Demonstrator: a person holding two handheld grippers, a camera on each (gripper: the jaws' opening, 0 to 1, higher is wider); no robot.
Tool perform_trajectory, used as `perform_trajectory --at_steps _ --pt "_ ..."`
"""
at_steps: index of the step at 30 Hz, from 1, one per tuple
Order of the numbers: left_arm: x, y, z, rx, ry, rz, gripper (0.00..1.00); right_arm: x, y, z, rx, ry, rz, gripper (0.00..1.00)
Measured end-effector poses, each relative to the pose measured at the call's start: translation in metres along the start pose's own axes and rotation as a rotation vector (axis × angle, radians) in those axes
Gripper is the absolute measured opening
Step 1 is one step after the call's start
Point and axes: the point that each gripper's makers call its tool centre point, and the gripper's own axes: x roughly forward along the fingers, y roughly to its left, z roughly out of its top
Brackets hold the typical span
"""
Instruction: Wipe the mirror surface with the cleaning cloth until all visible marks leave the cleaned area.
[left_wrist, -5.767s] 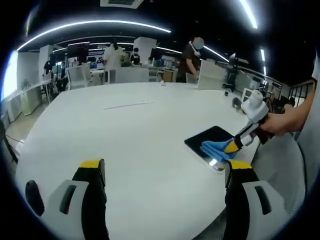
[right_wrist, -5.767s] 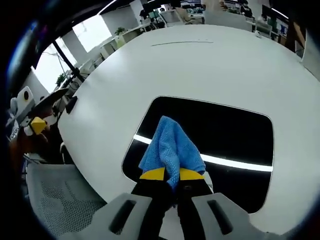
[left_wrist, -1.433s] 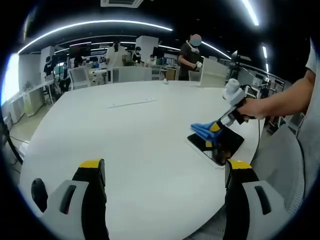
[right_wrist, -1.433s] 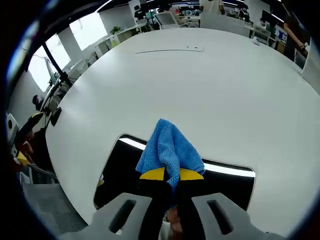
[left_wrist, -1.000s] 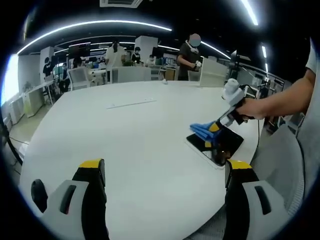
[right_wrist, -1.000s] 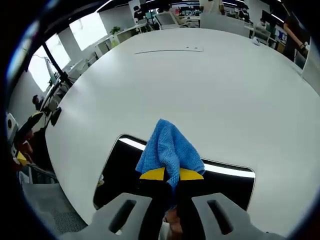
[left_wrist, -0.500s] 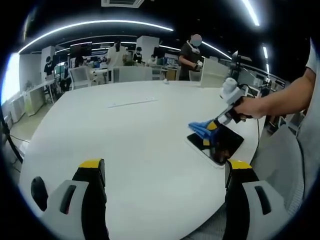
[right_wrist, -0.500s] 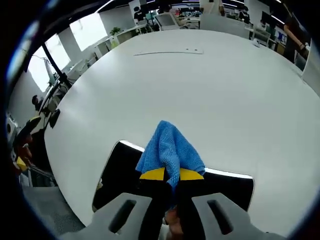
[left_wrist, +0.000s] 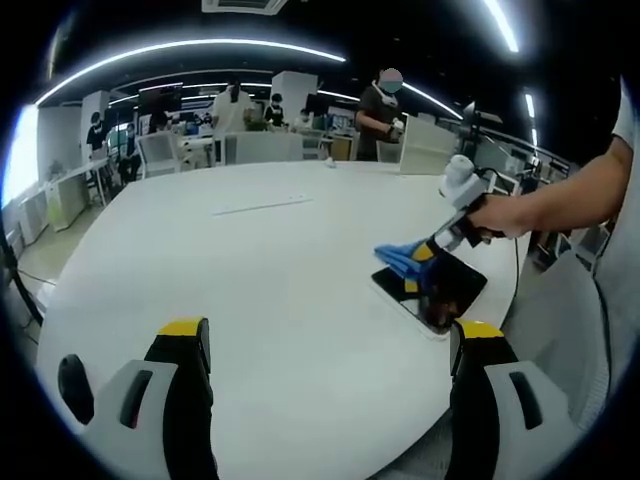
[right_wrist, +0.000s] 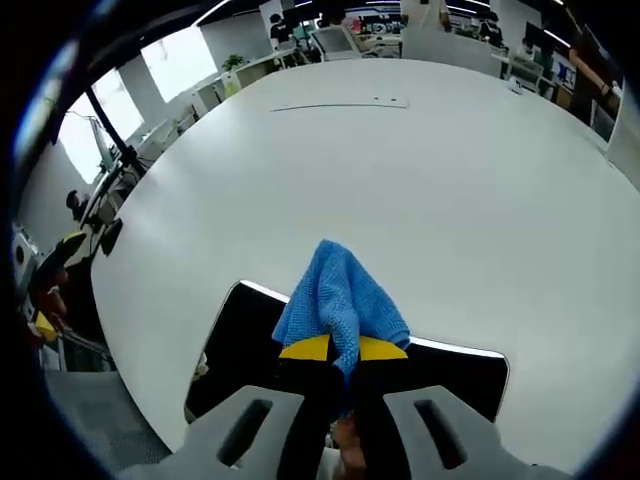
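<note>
Since the earliest frames, the right gripper (right_wrist: 343, 350) has carried the cloth from the near part of the mirror to its far edge; over the last second and a half the position has barely altered, with only slight camera drift.

Right gripper view, nearest: the yellow-tipped jaws are pressed together on the blue cleaning cloth (right_wrist: 342, 298), which bunches upward in a peak between them. Directly beneath and to either side lies the mirror (right_wrist: 240, 335), a dark rounded-corner rectangle flat on the white table (right_wrist: 430, 190). The cloth overlaps the mirror's far edge. A bright strip of reflected light runs along that edge on both sides of the cloth. Whether marks remain on the glass cannot be judged.

Left gripper view, nearest: the left gripper (left_wrist: 325, 345) is held above the table with its jaws spread wide and nothing between them. Farther off to the right, the other gripper (left_wrist: 420, 257), held in a person's hand (left_wrist: 492, 212), presses the cloth (left_wrist: 398, 257) at the mirror's (left_wrist: 440, 298) far-left corner. The mirror sits near the table's right edge.

Farther out, a thin pale strip (left_wrist: 261, 207) lies on the table. Beyond the table stand office chairs (left_wrist: 157, 153) and several people (left_wrist: 382, 110).
</note>
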Motion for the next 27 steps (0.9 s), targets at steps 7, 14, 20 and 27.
perform_trajectory --at_steps 7,14,20,27 --pt "0.005 -0.006 0.005 0.001 -0.006 -0.003 0.99 0.004 -0.018 -0.002 0.011 0.009 -0.009 0.02" --pt "0.009 -0.007 0.013 0.017 -0.016 -0.017 0.99 0.002 -0.028 -0.006 0.019 0.016 -0.02 0.02" --pt "0.006 -0.001 0.012 0.022 -0.016 -0.009 0.99 -0.006 -0.036 -0.011 0.019 0.029 -0.032 0.02" --pt "0.005 0.0 0.011 0.027 -0.011 -0.008 0.99 -0.011 -0.041 -0.014 0.032 0.03 -0.042 0.02"
